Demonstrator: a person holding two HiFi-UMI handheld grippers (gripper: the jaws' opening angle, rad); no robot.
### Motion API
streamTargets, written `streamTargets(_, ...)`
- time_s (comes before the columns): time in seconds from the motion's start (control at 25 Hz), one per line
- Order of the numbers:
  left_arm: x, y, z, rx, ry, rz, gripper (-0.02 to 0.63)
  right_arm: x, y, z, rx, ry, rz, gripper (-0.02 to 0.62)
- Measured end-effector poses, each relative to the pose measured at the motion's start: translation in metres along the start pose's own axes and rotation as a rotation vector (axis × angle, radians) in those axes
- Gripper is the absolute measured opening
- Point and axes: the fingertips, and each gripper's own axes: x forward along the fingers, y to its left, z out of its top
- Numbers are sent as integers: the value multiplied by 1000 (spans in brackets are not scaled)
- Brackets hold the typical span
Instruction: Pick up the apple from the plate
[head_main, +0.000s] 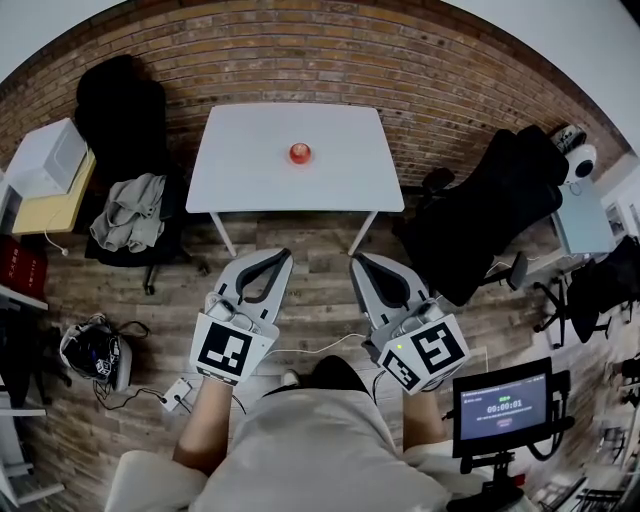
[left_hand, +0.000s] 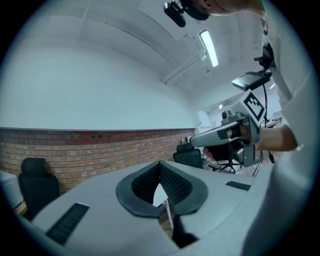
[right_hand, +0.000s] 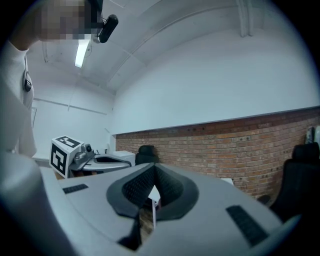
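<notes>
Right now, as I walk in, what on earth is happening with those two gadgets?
A person stands holding a pair of tongs in each hand, facing a white table with a red apple on it. Both the left tongs and the right tongs are closed and empty, pointing toward the table but well short of it. The apple sits untouched; nothing has been picked up yet.

apple (head_main: 300, 153) | red, round | resting at middle of white table (head_main: 240, 170)
</notes>
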Motion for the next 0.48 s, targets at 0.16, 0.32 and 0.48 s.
streamTargets(0.16, 0, 3, -5, -11, 14, 3, 3, 0, 0, -2, -2, 5, -16, 0)
streamTargets(0.32, -2, 12, -6, -28, -1, 34, 3, 5, -3, -1, -9, 0, -35, 0)
streamTargets(0.48, -5, 24, -10, 4, 6, 83, 3, 12, -4, 0, -14, -13, -36, 0)
